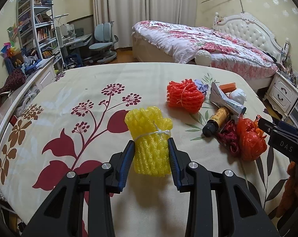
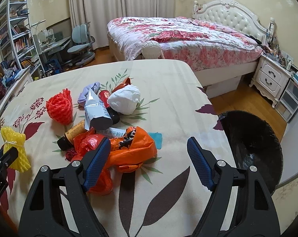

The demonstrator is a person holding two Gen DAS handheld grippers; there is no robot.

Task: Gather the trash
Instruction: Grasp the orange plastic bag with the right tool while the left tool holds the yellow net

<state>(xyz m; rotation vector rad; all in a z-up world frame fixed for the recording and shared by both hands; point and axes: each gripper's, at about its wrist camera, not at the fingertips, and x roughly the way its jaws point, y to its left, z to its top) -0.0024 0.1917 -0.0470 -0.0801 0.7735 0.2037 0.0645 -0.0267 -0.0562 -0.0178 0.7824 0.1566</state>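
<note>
My left gripper (image 1: 151, 140) is shut on a yellow foam net bundle (image 1: 149, 136) tied with white string, resting on the floral tablecloth (image 1: 89, 83); the bundle also shows in the right wrist view (image 2: 13, 148). My right gripper (image 2: 149, 144) is open and empty, its left finger beside an orange plastic bag (image 2: 133, 154). The trash pile holds an orange-red foam net (image 1: 184, 95), a silver tube (image 2: 95, 108), a brown bottle (image 1: 216, 121), a white crumpled wad (image 2: 125, 99) and a red bag (image 1: 251, 144).
A black-lined trash bin (image 2: 251, 144) stands off the table's right edge. Beyond the table are a bed (image 1: 198, 39), a nightstand (image 2: 271, 79), a desk chair (image 1: 102, 41) and a bookshelf (image 1: 36, 23).
</note>
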